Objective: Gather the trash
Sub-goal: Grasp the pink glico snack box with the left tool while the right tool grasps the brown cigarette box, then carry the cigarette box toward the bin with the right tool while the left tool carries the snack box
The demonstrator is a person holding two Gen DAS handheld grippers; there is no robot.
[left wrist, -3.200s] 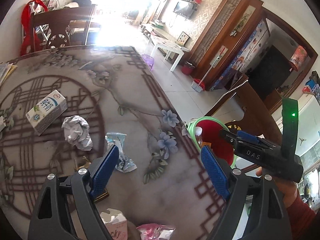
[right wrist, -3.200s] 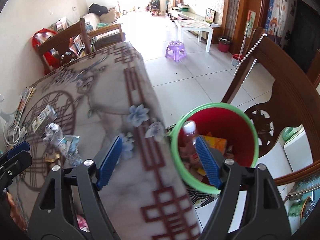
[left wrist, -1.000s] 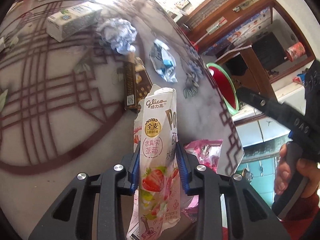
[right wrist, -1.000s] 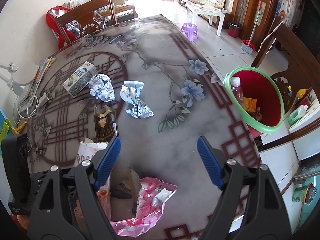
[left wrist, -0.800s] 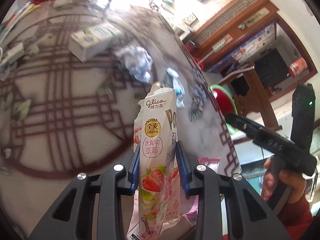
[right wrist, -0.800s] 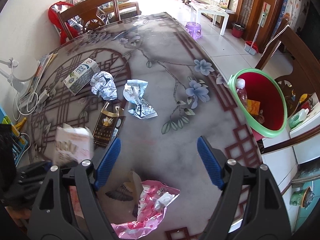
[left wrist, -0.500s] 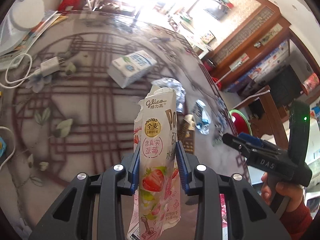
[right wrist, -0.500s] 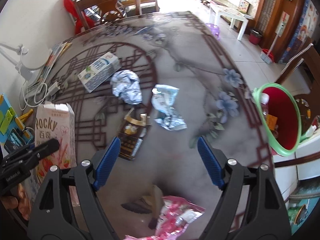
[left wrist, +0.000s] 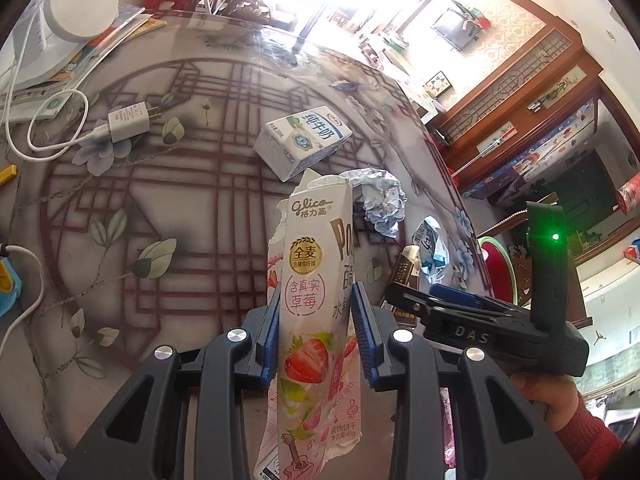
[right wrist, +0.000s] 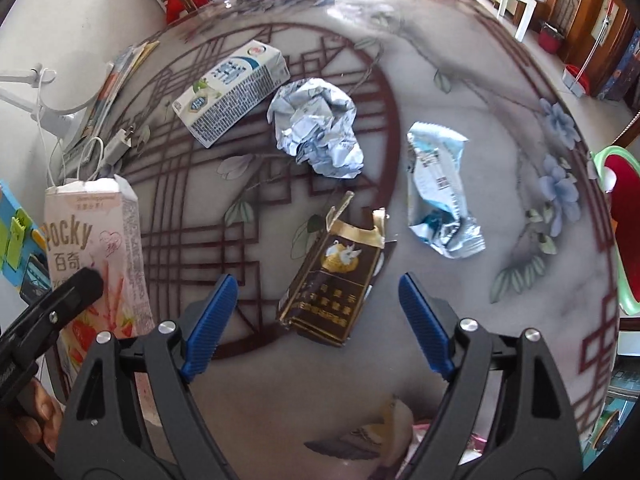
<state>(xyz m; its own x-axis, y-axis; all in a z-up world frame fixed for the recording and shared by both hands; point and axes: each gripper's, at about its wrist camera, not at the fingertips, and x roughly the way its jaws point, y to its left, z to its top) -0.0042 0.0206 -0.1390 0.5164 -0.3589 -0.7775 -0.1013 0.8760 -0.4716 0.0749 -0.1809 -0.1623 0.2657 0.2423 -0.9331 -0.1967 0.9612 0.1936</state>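
The left tongs (left wrist: pixel 314 330) tilt down over the bench (left wrist: pixel 192 184) and squeeze a pink Pocky box (left wrist: pixel 314 280) that stands up tall between the blue pads. The right tongs (right wrist: pixel 316 324) point steeply down at the bench with the jaws wide and opening, and nothing is between them. A hand (left wrist: pixel 554 394) in a red sleeve holds the right tongs (only the fingers show).

Just ahead of the right tongs lies one brown and gold cigarette pack (right wrist: pixel 332 282), flat with its top torn open. Further ahead is one ball of crumpled paper (right wrist: pixel 318 128). Past that, to the left, is one milk carton (right wrist: pixel 232 90) on its side. Ahead and to the right lies one silver and blue wrapper (right wrist: pixel 438 192). Far right of the right tongs, one red bin with a green rim (right wrist: pixel 626 236) peeks past the bench edge.
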